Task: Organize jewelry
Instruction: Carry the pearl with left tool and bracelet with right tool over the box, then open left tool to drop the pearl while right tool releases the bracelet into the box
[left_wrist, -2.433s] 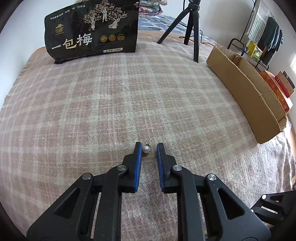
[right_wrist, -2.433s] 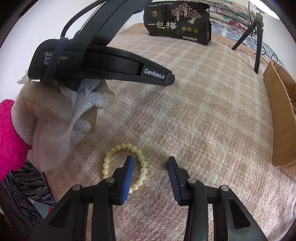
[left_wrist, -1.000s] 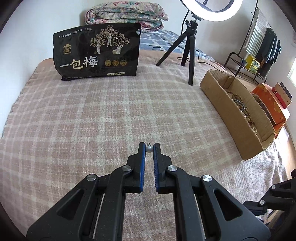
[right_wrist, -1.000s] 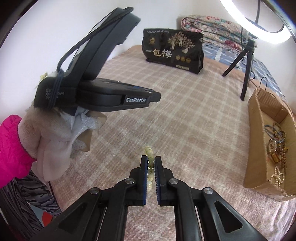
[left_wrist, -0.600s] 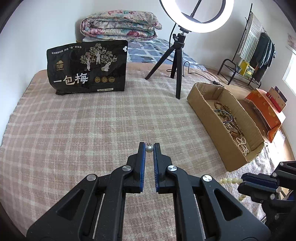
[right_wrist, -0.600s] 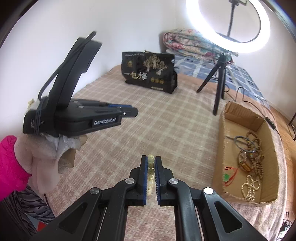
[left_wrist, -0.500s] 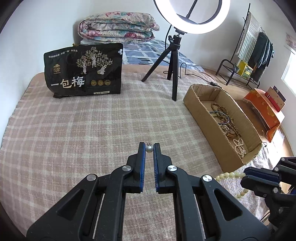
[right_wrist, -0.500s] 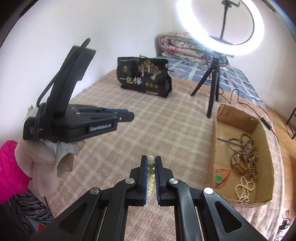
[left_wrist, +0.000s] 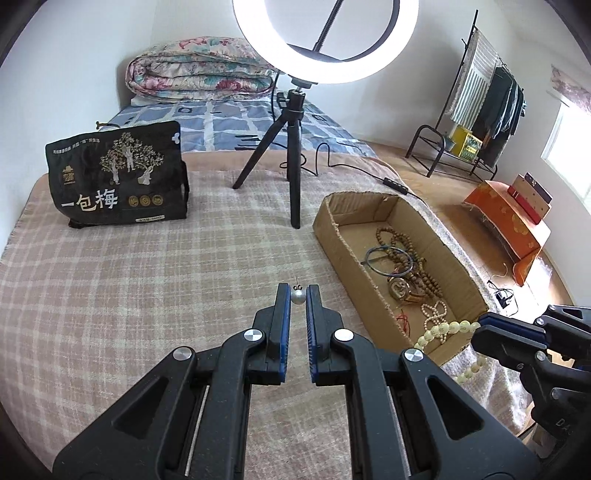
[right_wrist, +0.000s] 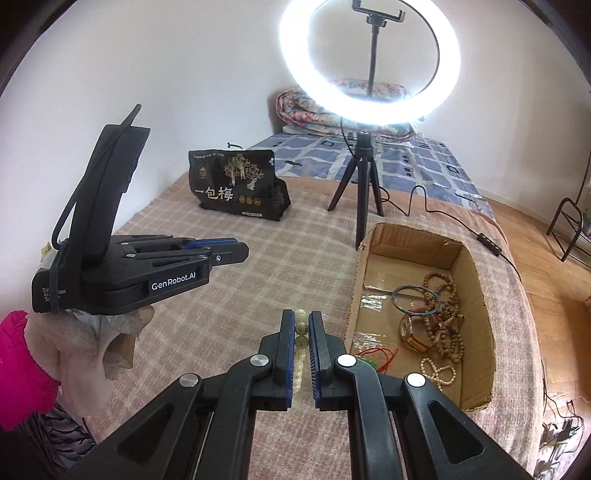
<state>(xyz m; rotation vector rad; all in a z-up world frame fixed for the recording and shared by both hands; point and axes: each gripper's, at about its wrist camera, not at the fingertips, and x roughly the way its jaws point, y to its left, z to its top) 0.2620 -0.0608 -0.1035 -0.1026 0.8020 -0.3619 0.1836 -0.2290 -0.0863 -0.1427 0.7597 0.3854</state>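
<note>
White walls (right_wrist: 184, 74), wood floor (right_wrist: 546, 251), a lit ring light (left_wrist: 325, 37); perhaps a window (left_wrist: 565, 147) at right

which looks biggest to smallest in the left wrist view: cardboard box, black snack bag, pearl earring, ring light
1. cardboard box
2. ring light and black snack bag: similar apparent size, unranked
3. pearl earring, tiny though nearest, pinched in the left claw

Pearl earring (left_wrist: 297, 296) hook too small to make out. Bead bracelet (right_wrist: 301, 345) mostly hidden between right gripper (right_wrist: 301, 320) pads. Ring light (left_wrist: 327, 40) top cut off by frame edge.
</note>
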